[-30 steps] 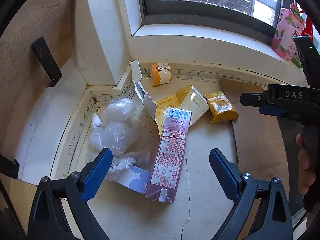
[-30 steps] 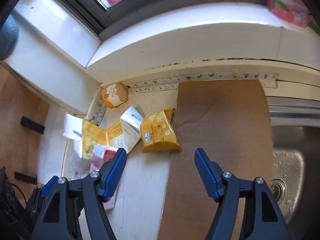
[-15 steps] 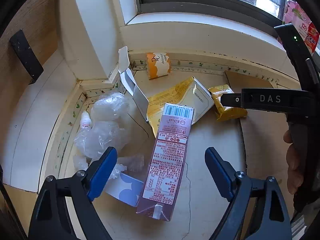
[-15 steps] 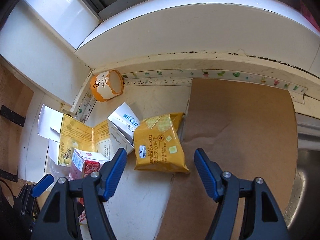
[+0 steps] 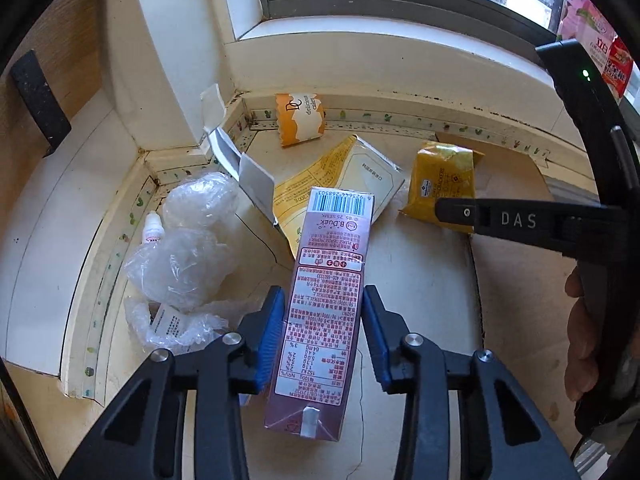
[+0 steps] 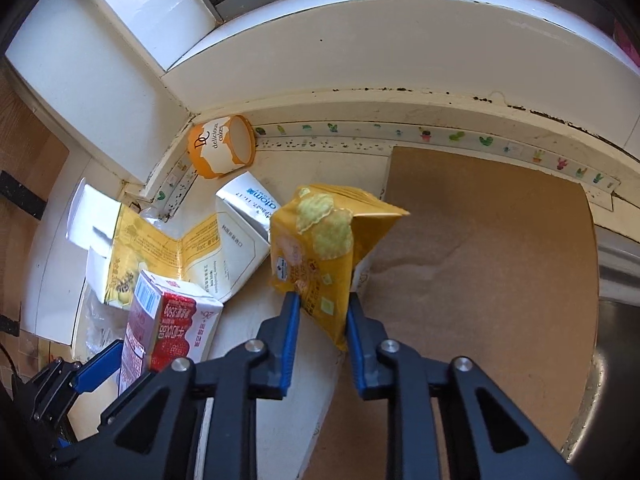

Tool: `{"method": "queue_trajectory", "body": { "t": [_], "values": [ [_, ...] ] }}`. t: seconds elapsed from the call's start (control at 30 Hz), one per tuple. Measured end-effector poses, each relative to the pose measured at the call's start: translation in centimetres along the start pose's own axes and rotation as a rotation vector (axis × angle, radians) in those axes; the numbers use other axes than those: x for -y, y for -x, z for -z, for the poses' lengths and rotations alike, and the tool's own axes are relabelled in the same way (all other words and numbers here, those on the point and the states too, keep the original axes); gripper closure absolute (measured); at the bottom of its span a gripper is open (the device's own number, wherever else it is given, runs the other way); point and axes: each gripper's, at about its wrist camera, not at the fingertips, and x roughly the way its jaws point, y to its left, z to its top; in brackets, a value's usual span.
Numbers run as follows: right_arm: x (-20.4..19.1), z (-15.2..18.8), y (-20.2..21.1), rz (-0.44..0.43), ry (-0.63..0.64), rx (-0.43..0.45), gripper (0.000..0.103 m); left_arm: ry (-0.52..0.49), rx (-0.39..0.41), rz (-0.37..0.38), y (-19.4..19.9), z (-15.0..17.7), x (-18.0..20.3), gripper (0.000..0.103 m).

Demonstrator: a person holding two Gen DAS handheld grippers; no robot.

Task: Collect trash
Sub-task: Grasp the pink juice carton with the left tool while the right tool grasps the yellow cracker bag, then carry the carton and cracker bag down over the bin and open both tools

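Left wrist: left tool (image 5: 323,322) closing on pink drink carton (image 5: 326,300) lying on table (image 5: 420,280); pads touch its sides. Plastic wrap (image 5: 184,256), paper cup (image 5: 299,119) uncollected.

Right wrist: right tool (image 6: 323,322) closing, pinching yellow cracker bag (image 6: 320,256), w/ its far end tipped up. No bin seen; nothing collected yet.

A: What is seen along the top of both frames?

B: A dark-framed window (image 5: 400,4) is set above a white sill (image 6: 360,40), and strong daylight is cast across it.

A: And lower down?

B: A cream countertop (image 5: 420,280) is edged with cactus-patterned tape (image 6: 440,134); a steel sink (image 6: 616,320) is glimpsed at right, wood panelling (image 5: 68,52) at upper left.
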Motion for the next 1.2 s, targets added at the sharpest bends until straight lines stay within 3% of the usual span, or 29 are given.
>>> {"method": "queue_trajectory", "body": {
  "t": [0.07,0.63,0.93,1.2],
  "values": [
    [0.0,0.2,0.4,-0.018,-0.003,0.01,0.096,0.007,0.014,0.008,0.6,0.0,0.0,0.066],
    [-0.6,1.8,6.3,-0.233,-0.051,0.191,0.097,0.022,0.151,0.073,10.7,1.9,-0.1,0.066],
    [-2.4,4.8,8.2,-0.325,-0.085,0.192,0.097,0.038,0.167,0.088,15.6,4.8,-1.5,0.066],
    [-5.7,9.2,11.8,-0.375,-0.028,0.178,0.097,0.049,0.178,0.09,20.1,7.2,-3.4,0.066]
  ]
}}
